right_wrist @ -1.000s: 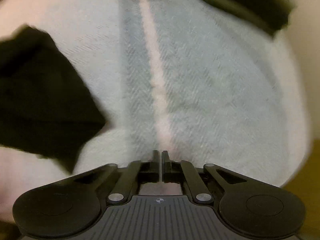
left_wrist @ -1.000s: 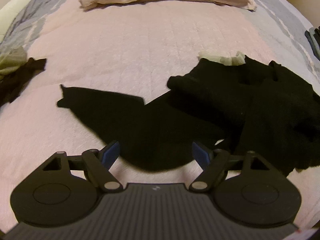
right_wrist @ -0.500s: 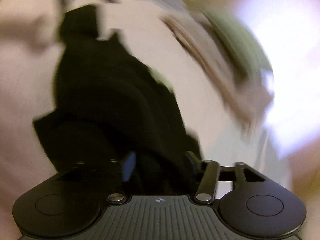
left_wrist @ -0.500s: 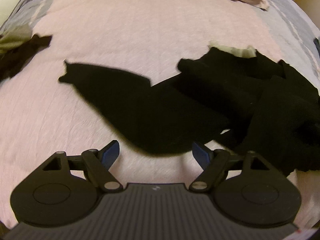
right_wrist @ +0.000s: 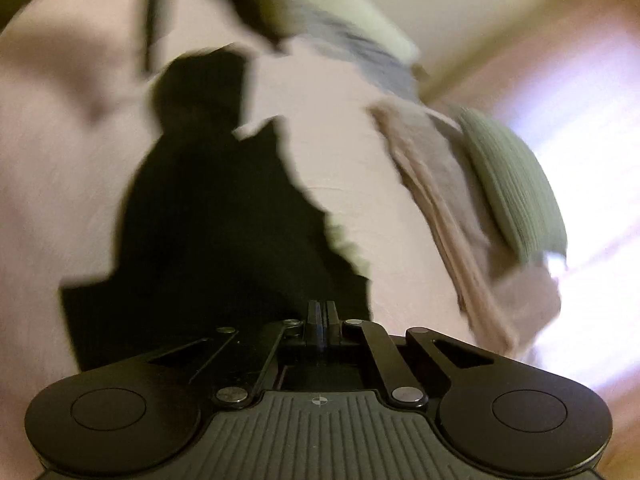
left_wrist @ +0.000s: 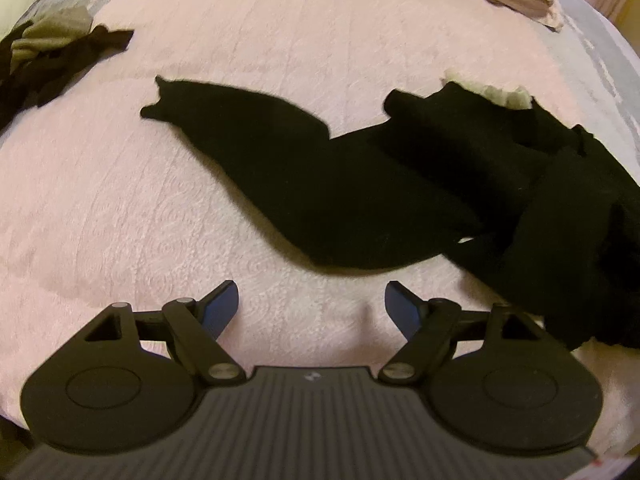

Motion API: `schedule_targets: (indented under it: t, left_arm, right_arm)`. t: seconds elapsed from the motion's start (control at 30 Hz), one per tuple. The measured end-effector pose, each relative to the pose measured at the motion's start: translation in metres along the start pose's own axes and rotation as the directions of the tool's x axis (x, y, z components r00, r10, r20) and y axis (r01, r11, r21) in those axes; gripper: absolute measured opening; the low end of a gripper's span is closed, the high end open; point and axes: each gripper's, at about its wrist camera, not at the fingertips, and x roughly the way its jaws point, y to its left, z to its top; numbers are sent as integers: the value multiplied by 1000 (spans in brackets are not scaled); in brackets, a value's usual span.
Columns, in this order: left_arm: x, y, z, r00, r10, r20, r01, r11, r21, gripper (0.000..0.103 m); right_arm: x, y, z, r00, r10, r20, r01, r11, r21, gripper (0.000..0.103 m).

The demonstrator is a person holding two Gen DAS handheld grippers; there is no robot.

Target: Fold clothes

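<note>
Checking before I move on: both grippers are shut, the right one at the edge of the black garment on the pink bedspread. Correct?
Not quite. The left gripper is open, its jaws wide apart above the pink bedspread, as the left wrist view shows. The right gripper is shut at the black garment edge.

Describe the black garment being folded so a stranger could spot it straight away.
On the pink bedspread, look at the middle, just ahead of the open left tool. The black garment sprawls there, one sleeve stretched flat to the left, its bulk bunched to the right. Unlike the dark-and-olive heap at the far left edge, it is solid black with a pale collar lining.
</note>
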Motion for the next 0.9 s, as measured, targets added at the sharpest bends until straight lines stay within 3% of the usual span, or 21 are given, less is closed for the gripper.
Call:
schedule_targets:
  t: [0.03,0.1,0.2,0.23,0.27,0.33,0.37,0.5,0.6,0.7,0.8,0.83,0.9]
  left_arm:
    - [-1,-2,1,1000,0,6,0,1000,12,77]
    - [-2,-4,4,1000,0,9,0,1000,24,77]
    - [-2,-9,8,1000,-2,8,2,1000,20,77]
    - [-2,-10,9,1000,-7,11,7,1000,17,77]
    - [-3,-12,10,1000,-14,14,13,1000,16,78]
    - [-3,-16,11,1000,-25,15,24,999,23,78]
    - [-2,-19,10,999,-28,14,28,999,31,78]
    - [2,-25,10,1000,-25,2,25,998,49,78]
    - [2,-24,8,1000,-24,0,23,999,42,78]
    - [4,-23,7,1000,-22,-7,22,999,28,78]
    - [4,-24,7,1000,-27,-7,28,999,20,78]
    - [4,-25,8,1000,-28,-6,28,999,22,78]
    - [3,-26,9,1000,-26,-4,26,999,29,78]
  right_arm:
    - [2,-17,9,1000,-11,-2,11,995,97,0]
    - [-14,-41,3,999,46,-24,-40,976,213,0]
    - [-22,-31,-13,994,15,-109,-9,998,59,2]
    - [-26,-20,-23,992,-8,-127,6,1000,-23,14]
    - [-31,-12,-32,991,-6,-136,-2,998,-64,36]
    - [-38,4,-47,990,0,-140,-14,995,-103,67]
    - [-41,8,-52,992,-15,-129,0,993,-114,67]
    - [-21,10,-53,992,-52,-116,42,996,-84,67]
    - [-17,4,-38,999,-28,-34,27,999,-40,66]
    - [-2,19,-34,999,-25,-41,19,990,-141,63]
    - [13,26,-36,998,5,-67,-14,989,-144,31]
    - [16,23,-33,997,38,-66,-46,991,-128,9]
    - [12,9,-25,997,67,-29,-68,997,-36,9]
